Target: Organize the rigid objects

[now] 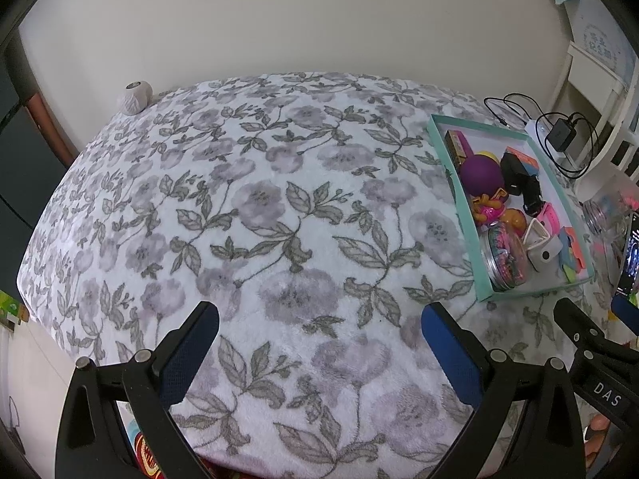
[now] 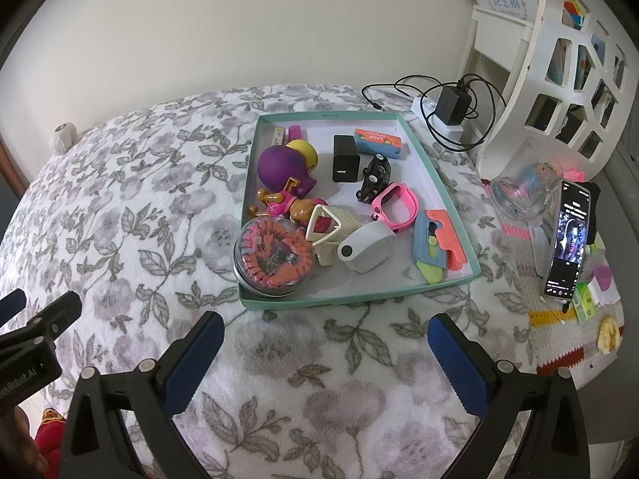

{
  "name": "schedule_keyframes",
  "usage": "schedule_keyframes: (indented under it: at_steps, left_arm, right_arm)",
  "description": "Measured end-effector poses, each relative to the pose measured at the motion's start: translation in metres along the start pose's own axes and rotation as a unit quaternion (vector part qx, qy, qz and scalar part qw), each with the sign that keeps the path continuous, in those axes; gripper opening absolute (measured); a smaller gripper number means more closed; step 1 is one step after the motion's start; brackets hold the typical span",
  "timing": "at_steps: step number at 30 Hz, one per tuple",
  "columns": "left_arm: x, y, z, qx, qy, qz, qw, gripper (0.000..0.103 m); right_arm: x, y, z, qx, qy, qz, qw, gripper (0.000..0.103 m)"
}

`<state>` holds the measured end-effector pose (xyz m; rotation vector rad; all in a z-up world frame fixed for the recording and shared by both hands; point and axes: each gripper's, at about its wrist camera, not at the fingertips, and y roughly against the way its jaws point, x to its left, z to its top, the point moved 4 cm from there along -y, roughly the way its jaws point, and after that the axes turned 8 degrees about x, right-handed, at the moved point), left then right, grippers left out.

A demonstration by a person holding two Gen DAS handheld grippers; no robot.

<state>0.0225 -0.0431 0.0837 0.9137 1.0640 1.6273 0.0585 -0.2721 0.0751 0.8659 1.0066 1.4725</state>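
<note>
A shallow teal box point(image 2: 435, 167) lies on the floral blanket and also shows at the right of the left wrist view point(image 1: 451, 175). It holds several small items: a purple ball toy point(image 2: 277, 167), a black charger cube point(image 2: 345, 158), a black toy car point(image 2: 373, 177), a pink watch point(image 2: 395, 203), a round tin point(image 2: 273, 257) and a white case point(image 2: 365, 249). My right gripper point(image 2: 325, 339) is open and empty, just in front of the box. My left gripper point(image 1: 319, 329) is open and empty over bare blanket, left of the box.
A floral blanket point(image 1: 247, 207) covers the surface. A phone point(image 2: 569, 235) stands at the right beside a glass jar point(image 2: 523, 187). A charger and cables point(image 2: 449, 105) lie behind the box, next to a white shelf point(image 2: 559, 80). A small ball of yarn point(image 1: 135, 97) sits at the far left edge.
</note>
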Motion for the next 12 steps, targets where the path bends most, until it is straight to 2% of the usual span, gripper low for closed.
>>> schedule_keyframes:
  at_steps: [12]
  left_arm:
    - [-0.0027,0.0039,0.0010,-0.010,-0.008,-0.002,0.9999,0.101]
  right_arm:
    - [-0.0002,-0.0037,0.0005,0.002,0.002,-0.001,1.000,0.103]
